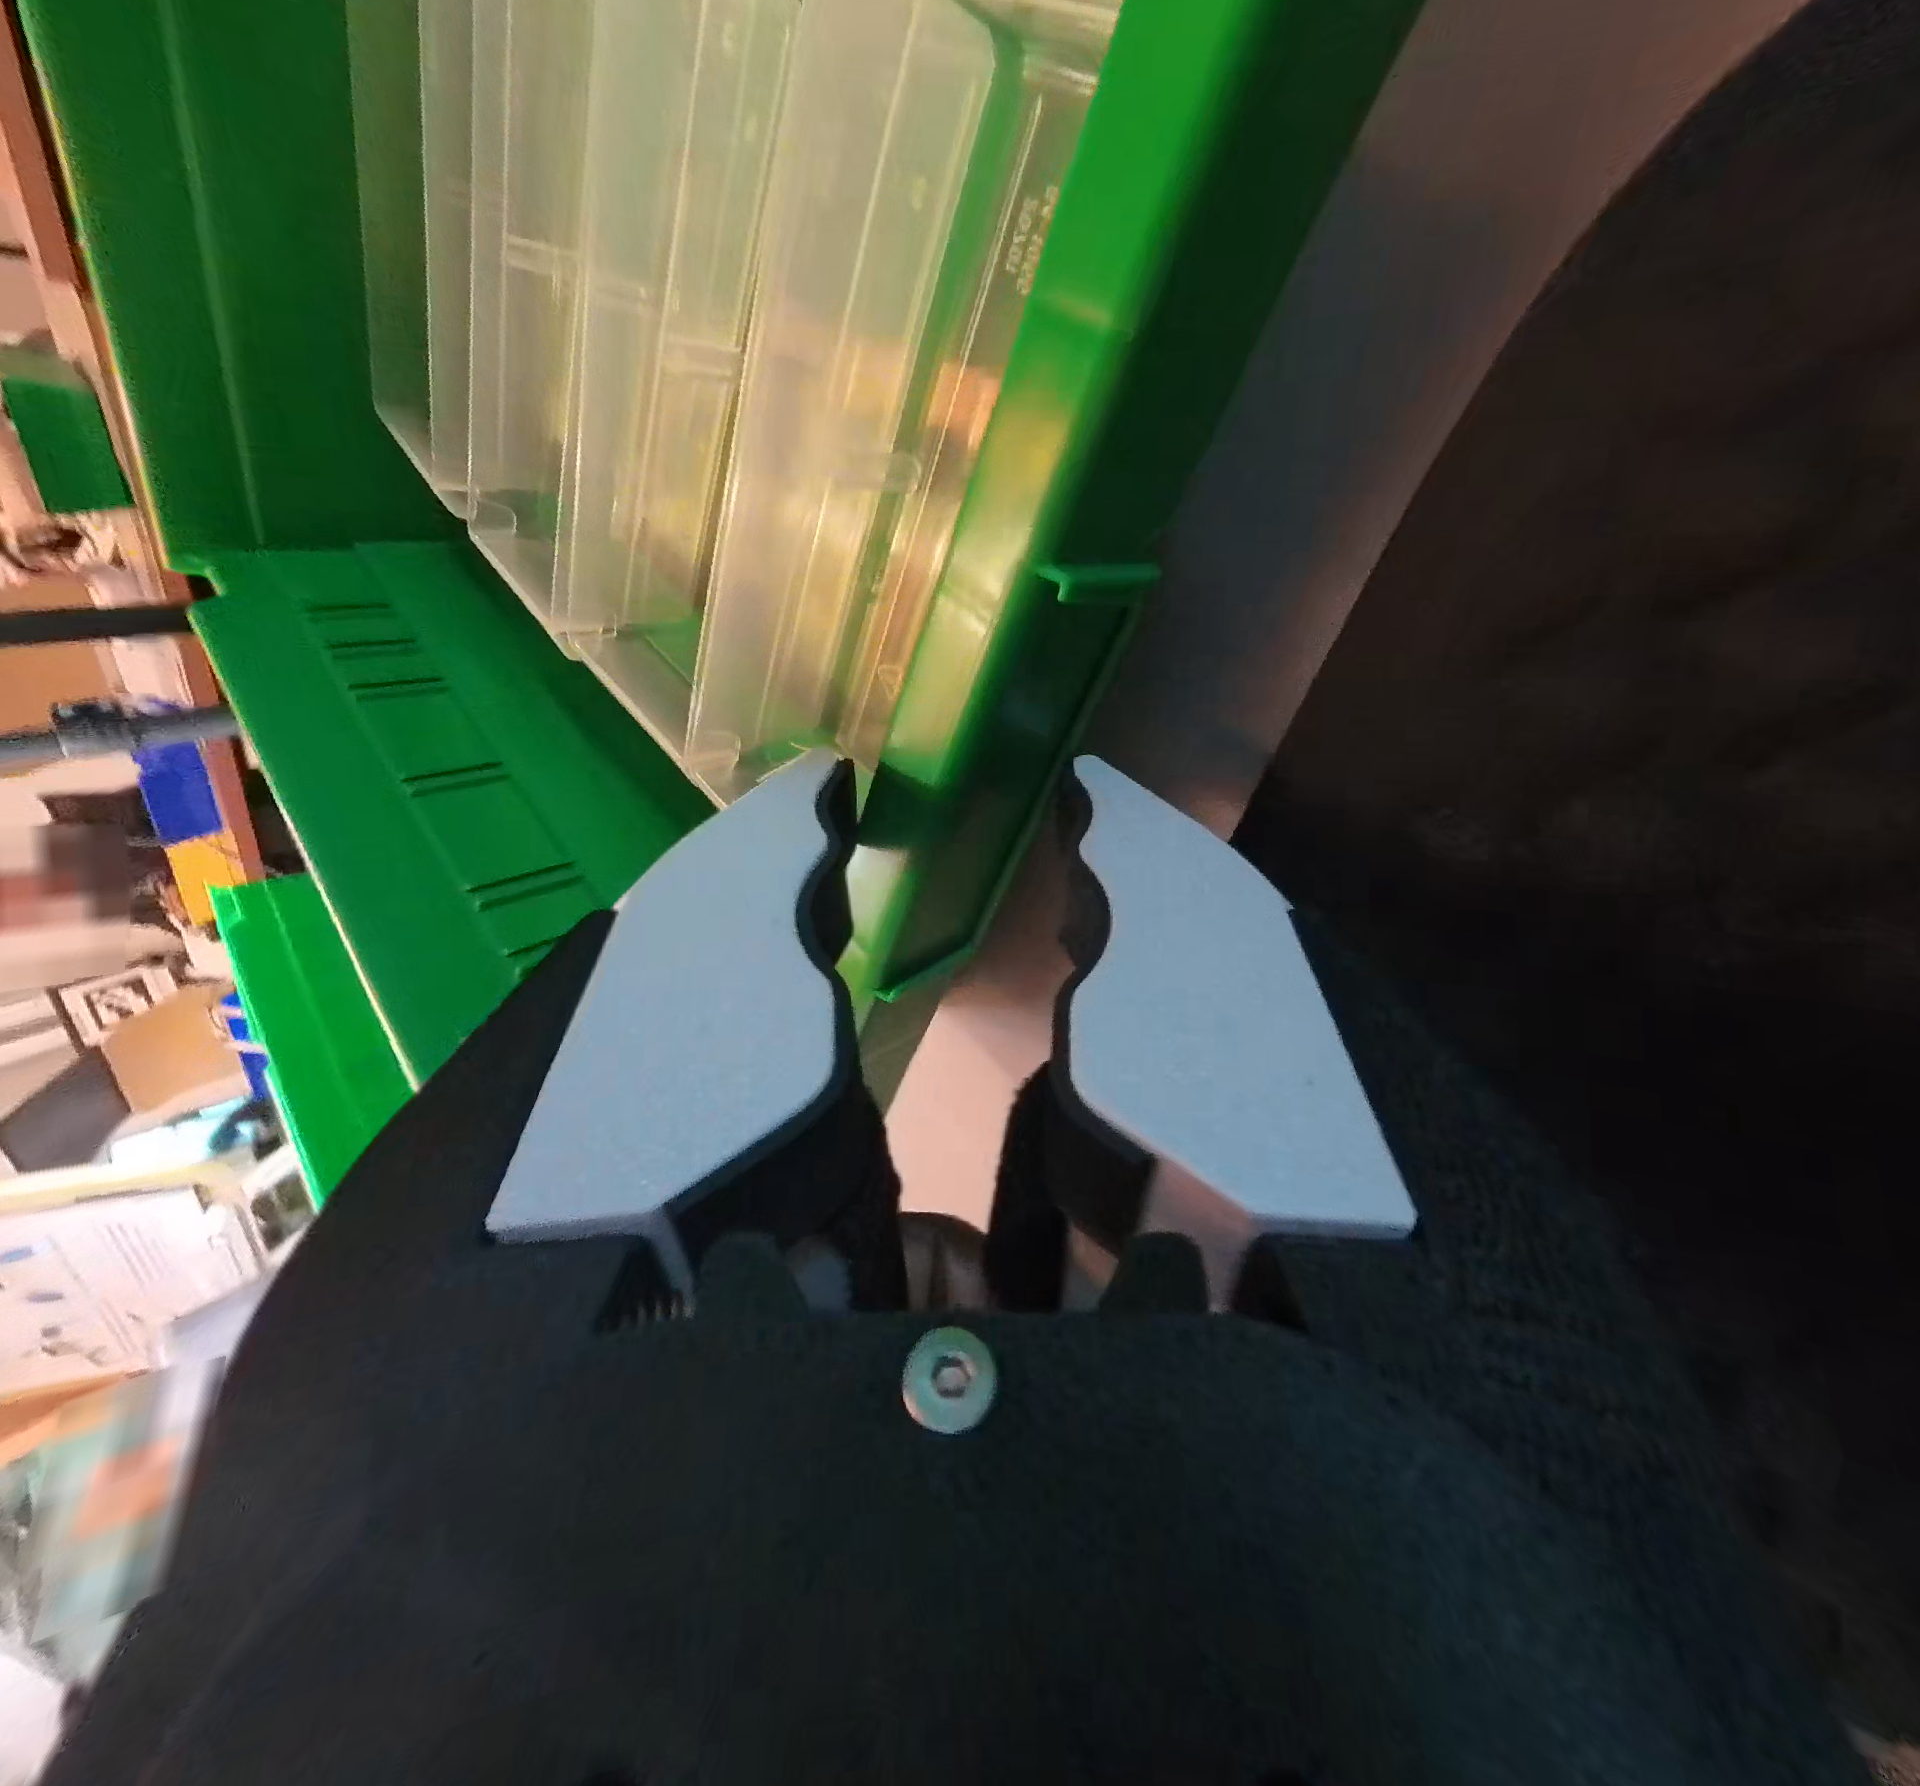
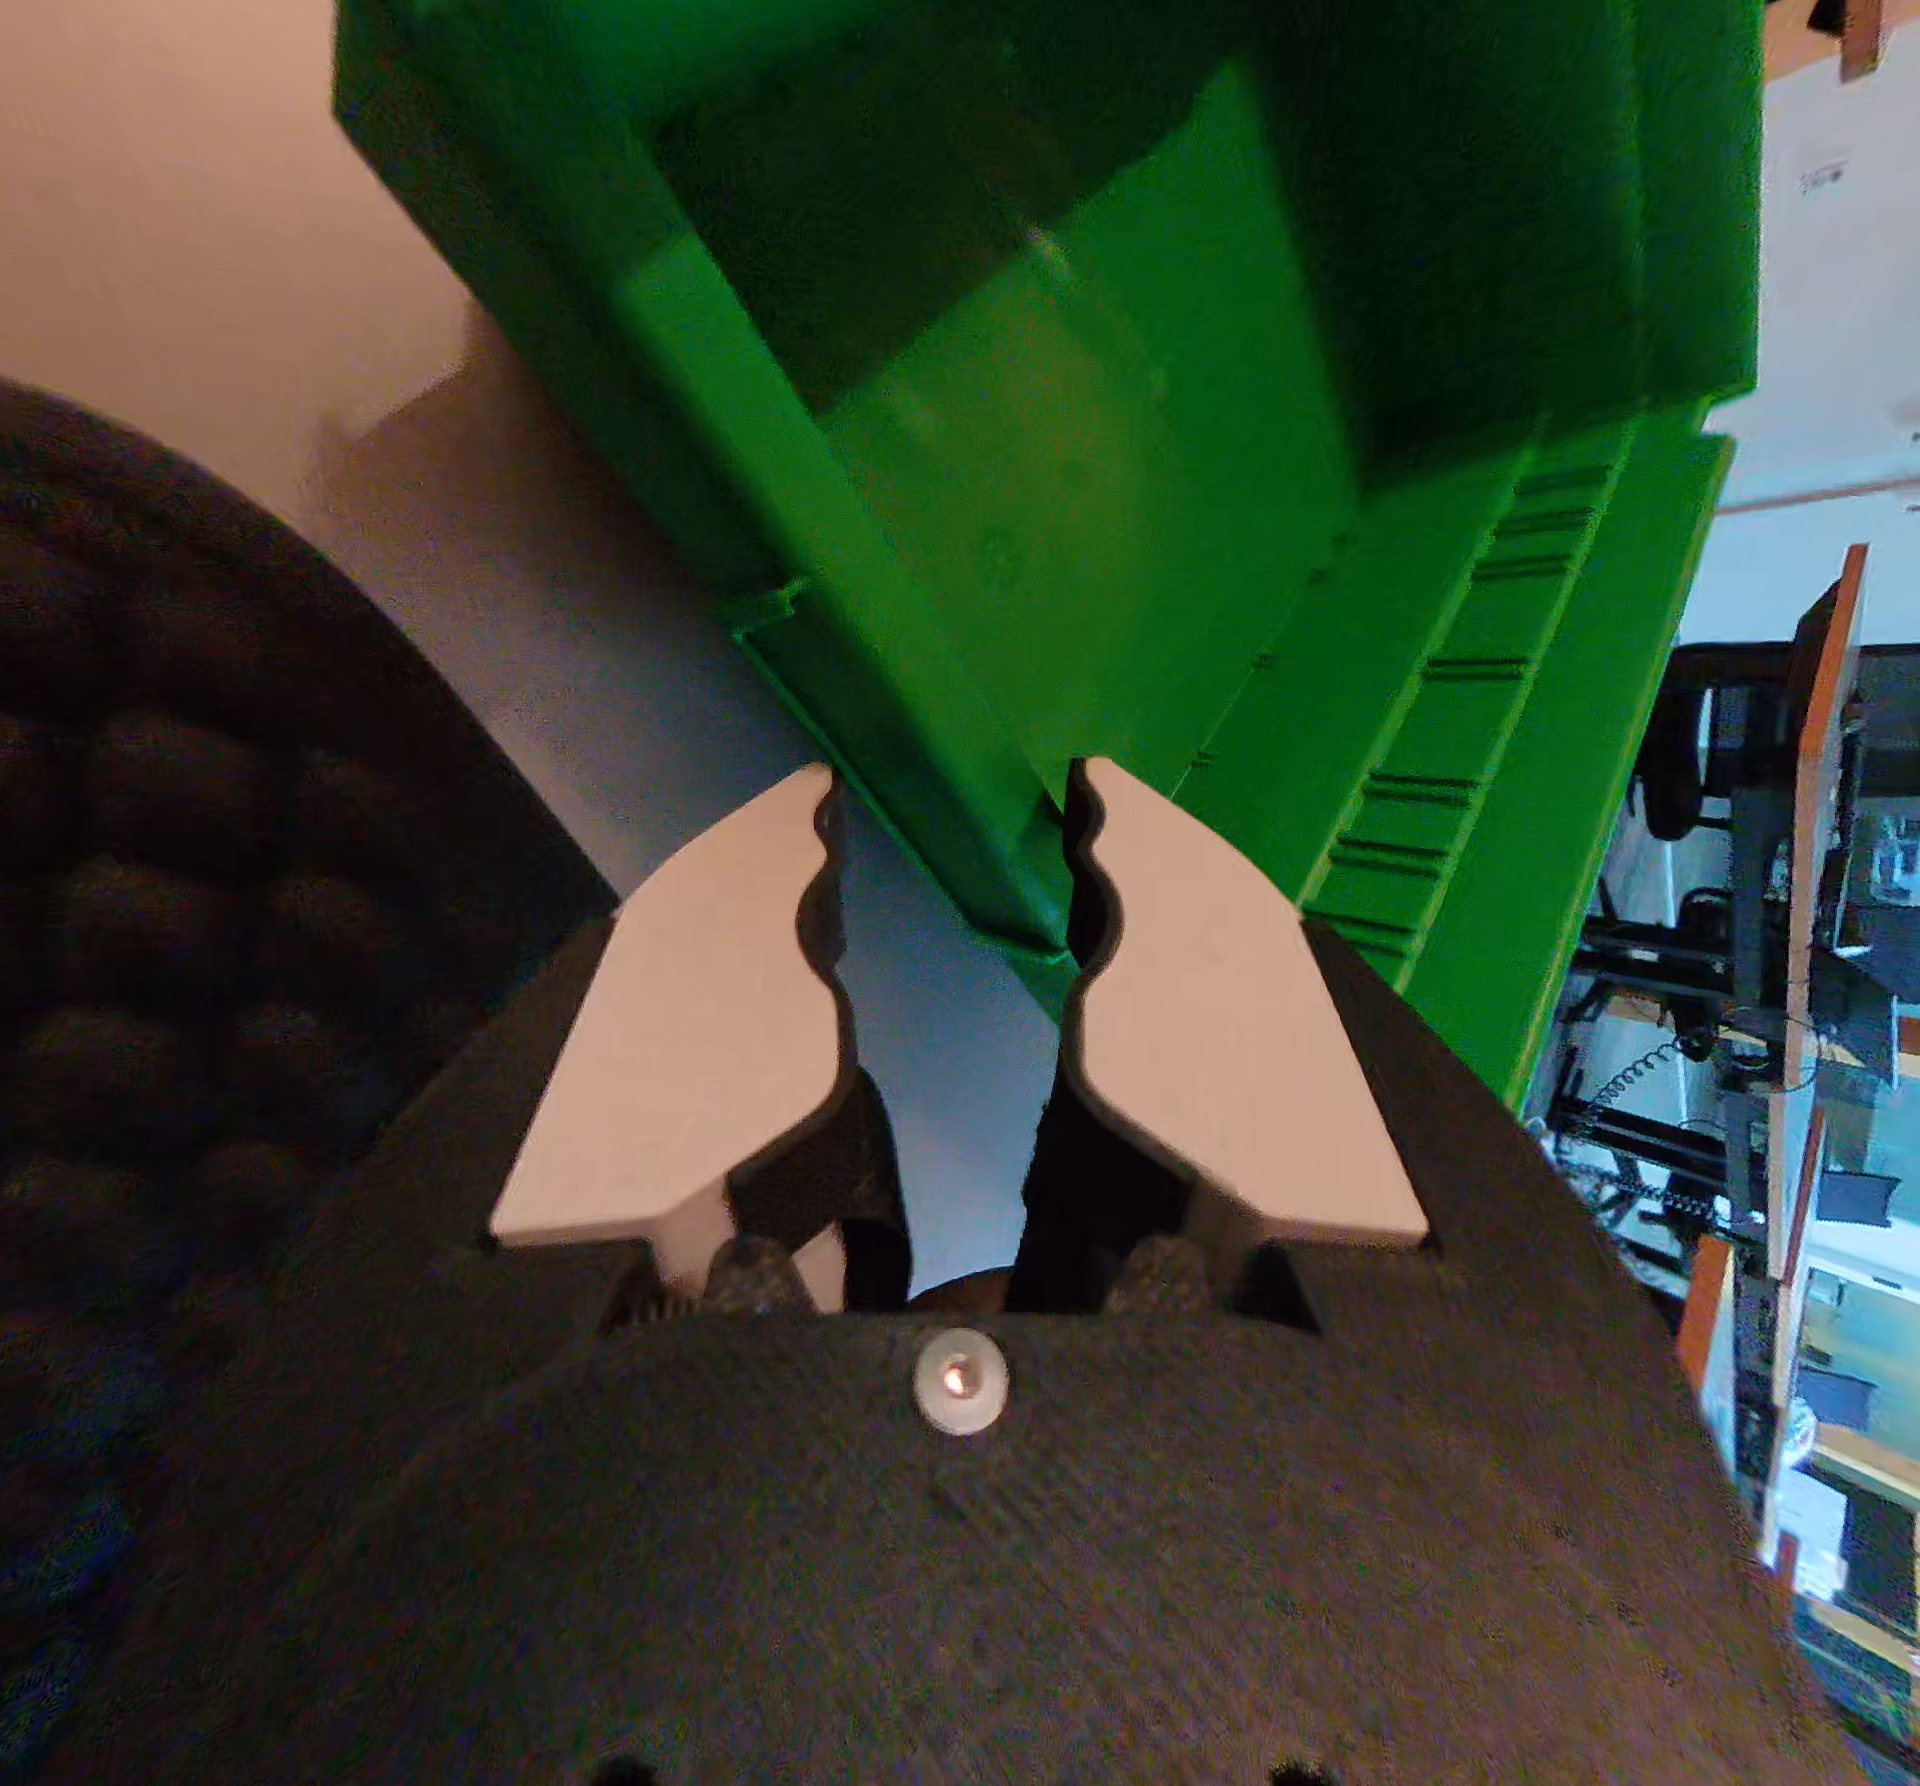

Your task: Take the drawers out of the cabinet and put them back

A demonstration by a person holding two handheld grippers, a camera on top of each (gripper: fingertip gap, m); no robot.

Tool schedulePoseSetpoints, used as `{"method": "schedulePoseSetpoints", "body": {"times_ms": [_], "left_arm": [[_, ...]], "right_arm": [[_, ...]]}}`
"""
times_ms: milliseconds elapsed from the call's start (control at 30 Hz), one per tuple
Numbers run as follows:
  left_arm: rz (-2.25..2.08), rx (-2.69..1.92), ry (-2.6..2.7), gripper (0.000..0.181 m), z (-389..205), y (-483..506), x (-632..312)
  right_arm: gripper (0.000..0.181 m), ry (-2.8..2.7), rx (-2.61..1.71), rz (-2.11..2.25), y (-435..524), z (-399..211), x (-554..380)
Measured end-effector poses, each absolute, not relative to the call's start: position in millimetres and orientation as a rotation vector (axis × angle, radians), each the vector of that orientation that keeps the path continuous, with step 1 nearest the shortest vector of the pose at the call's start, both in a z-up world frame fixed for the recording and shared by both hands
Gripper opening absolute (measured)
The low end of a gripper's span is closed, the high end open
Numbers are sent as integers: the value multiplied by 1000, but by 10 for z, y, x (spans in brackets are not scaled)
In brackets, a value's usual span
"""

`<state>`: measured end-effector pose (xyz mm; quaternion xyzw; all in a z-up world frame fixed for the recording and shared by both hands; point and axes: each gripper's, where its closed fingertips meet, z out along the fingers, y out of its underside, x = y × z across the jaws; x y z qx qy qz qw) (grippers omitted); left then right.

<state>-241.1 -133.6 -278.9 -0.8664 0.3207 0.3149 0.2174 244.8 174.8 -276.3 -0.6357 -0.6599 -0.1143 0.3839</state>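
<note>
The green plastic cabinet [image 1: 291,302] fills the left wrist view, turned on its side, with several translucent drawers [image 1: 727,282] standing in it. My left gripper [image 1: 958,770] is closed on the cabinet's green side rim [image 1: 935,905], which sits between the jaws and touches both. In the right wrist view I see the cabinet's plain green outer shell [image 2: 1039,386]. My right gripper [image 2: 954,770] is closed on its corner rim [image 2: 935,832]. The picture is blurred by motion.
A pale tabletop [image 2: 156,126] lies behind the cabinet. A dark textured mass is close by at the right of the left wrist view [image 1: 1610,645] and at the left of the right wrist view [image 2: 156,853]. Office desks and shelves [image 2: 1818,905] show beyond.
</note>
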Motion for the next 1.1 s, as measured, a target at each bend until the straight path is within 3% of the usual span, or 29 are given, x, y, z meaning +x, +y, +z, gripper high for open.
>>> {"method": "schedulePoseSetpoints", "body": {"times_ms": [467,1100], "left_arm": [[892,-2543,799,37,-2782,-2211,-3129],[825,-2535,846,36,-2780,-2562,-3242]], "right_arm": [[40,-1605,-1672,-370,1870,-2769,3254],[41,-1567,-1682,-374,1800,-2773,3755]]}}
